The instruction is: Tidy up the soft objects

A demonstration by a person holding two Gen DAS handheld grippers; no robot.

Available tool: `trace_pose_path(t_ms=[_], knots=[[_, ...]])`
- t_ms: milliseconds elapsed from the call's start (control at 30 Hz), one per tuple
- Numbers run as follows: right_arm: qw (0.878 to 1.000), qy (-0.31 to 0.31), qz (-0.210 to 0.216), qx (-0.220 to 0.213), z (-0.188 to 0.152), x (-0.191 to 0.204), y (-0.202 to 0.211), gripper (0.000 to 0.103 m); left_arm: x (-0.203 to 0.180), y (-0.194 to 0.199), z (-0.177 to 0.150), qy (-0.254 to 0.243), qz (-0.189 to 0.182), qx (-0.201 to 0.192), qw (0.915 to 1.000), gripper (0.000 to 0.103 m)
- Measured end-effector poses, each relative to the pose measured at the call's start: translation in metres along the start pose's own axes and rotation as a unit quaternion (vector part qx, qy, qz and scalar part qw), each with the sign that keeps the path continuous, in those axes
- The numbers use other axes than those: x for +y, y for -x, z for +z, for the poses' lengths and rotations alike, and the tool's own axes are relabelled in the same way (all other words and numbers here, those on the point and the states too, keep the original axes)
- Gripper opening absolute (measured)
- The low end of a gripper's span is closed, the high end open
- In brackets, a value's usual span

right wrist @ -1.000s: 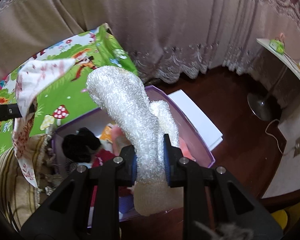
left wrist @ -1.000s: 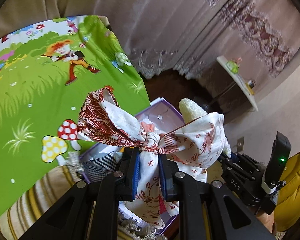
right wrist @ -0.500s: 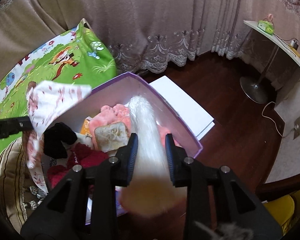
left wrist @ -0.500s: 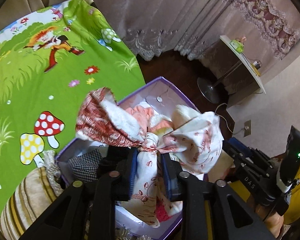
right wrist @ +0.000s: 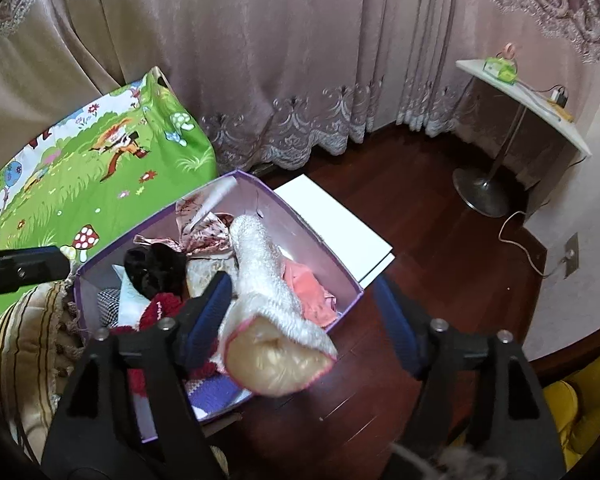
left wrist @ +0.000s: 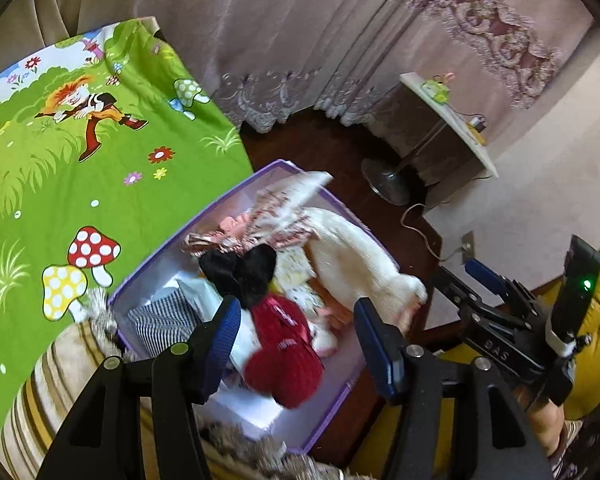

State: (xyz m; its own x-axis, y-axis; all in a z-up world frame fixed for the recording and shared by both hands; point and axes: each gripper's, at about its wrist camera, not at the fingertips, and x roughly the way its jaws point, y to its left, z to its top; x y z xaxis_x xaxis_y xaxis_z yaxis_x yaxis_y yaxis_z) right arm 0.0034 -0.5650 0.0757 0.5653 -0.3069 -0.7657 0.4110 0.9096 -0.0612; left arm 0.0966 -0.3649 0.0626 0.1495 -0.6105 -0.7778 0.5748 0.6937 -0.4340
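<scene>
Left wrist view, bottom of frame: the left gripper (left wrist: 296, 344) has its jaws opening, nothing between the pads, above a red knit item (left wrist: 284, 344) in the purple box (left wrist: 328, 412). At frame centre, the red-and-white patterned cloth (left wrist: 276, 220) lies loose in the box. Right wrist view: the right gripper (right wrist: 304, 320) is opening too; the fluffy white sock (right wrist: 268, 292) hangs over the box rim, unpressed.

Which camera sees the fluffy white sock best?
The right wrist view: the sock lies close, whole, its open cuff facing the camera over the box edge. The left wrist view shows it sideways, blurred.
</scene>
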Motion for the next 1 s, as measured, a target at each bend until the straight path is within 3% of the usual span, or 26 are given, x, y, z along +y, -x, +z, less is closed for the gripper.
trace_pose_path(t_ms=[67,200,333,467,600,1000], knots=[[1.000,0.002,-0.003,-0.007,-0.004,0.003,0.011,0.080,-0.004,0.011,-0.010,-0.007,0.003,-0.008,0.9999,0.079],[1.000,-0.003,-0.004,-0.013,-0.016,0.009,0.029,0.081,-0.012,0.036,-0.035,-0.016,0.007,-0.035,0.9992,0.087],[1.000,-0.004,-0.004,-0.018,-0.032,0.018,0.045,0.081,-0.017,0.044,-0.051,-0.023,0.007,-0.046,0.9987,0.102],[0.999,-0.009,-0.003,-0.032,-0.047,0.023,0.057,0.081,-0.016,0.045,-0.062,-0.023,-0.018,-0.054,0.9981,0.103],[0.999,-0.016,-0.008,-0.036,-0.051,0.025,0.059,0.081,-0.022,0.045,-0.065,-0.036,0.021,-0.060,0.9973,0.103],[0.999,-0.015,-0.005,-0.029,-0.051,0.023,0.054,0.082,-0.019,0.042,-0.066,-0.032,0.023,-0.051,0.9979,0.103]])
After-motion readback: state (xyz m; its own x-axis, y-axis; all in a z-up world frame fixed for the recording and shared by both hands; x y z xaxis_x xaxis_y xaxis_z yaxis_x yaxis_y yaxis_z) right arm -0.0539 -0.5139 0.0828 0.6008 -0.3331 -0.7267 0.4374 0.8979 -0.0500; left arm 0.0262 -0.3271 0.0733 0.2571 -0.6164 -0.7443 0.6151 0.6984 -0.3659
